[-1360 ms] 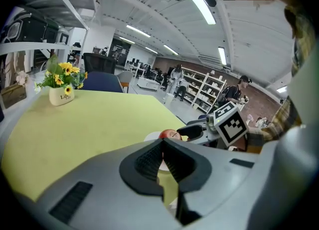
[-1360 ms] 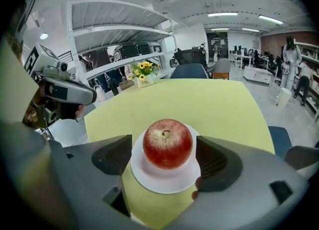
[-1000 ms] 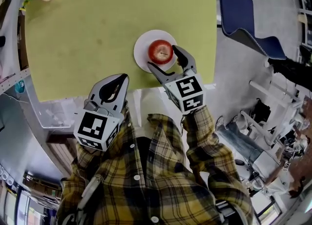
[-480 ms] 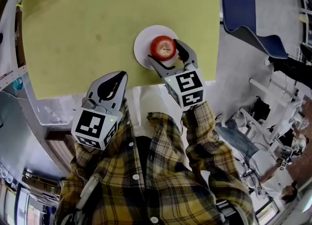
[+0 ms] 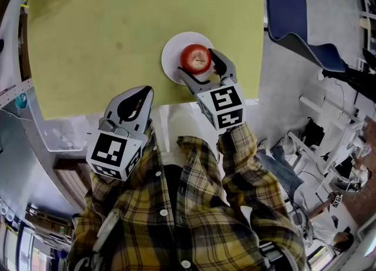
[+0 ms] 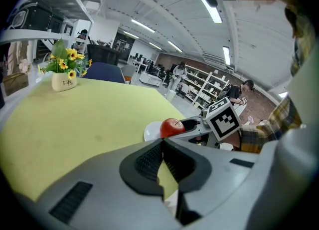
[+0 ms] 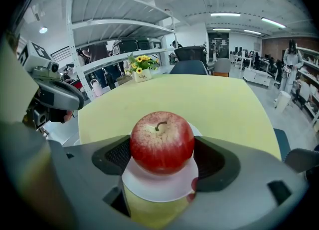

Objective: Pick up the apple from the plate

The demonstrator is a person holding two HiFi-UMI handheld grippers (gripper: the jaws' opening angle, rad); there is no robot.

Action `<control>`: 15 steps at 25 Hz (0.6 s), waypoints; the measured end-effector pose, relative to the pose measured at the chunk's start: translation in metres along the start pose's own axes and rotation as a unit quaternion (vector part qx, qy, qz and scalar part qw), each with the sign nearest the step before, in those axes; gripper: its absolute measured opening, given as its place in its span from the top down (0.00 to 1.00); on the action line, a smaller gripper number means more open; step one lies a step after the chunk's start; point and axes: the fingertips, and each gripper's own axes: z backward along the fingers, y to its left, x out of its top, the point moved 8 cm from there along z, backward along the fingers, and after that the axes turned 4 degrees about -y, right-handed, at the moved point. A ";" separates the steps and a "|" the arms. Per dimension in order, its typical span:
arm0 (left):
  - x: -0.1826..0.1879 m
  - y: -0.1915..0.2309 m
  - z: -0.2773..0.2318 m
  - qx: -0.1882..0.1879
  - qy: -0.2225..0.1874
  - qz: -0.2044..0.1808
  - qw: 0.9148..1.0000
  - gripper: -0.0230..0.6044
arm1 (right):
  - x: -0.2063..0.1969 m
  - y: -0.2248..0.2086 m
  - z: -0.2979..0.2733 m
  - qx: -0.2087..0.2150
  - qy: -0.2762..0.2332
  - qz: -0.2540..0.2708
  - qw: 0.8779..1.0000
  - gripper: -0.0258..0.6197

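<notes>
- Right pads (image 7: 115, 155) press on opposite flanks of the apple (image 7: 160, 141), at its widest girth. The jaws are closed onto it.
- The apple is over the white plate (image 7: 159, 188), near the table's (image 5: 117, 29) near edge. Lifted or resting: cannot tell.
- Judgement: firm, round, waxy skin, moderate weight. Grip at the equator with a modest squeeze, or it rolls or bruises.
- Right gripper (image 5: 200, 65) reaches forward, angled slightly left.
- Left gripper (image 6: 160, 146) has its jaws together and empty, and is held back near the body.
</notes>
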 end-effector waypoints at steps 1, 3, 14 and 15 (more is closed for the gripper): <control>0.000 0.000 0.000 0.000 -0.001 0.000 1.000 0.95 | 0.000 0.001 0.000 -0.002 0.000 0.001 1.000 0.38; 0.000 0.000 0.001 0.001 -0.002 -0.001 1.000 0.95 | -0.001 0.001 0.000 -0.004 0.000 0.002 1.000 0.38; 0.009 0.002 0.005 0.002 -0.011 -0.014 1.000 0.95 | -0.001 -0.001 -0.001 -0.001 -0.010 -0.041 0.999 0.38; 0.010 0.002 0.006 0.002 -0.013 -0.015 1.000 0.95 | 0.000 -0.001 0.001 -0.001 -0.013 -0.046 0.999 0.38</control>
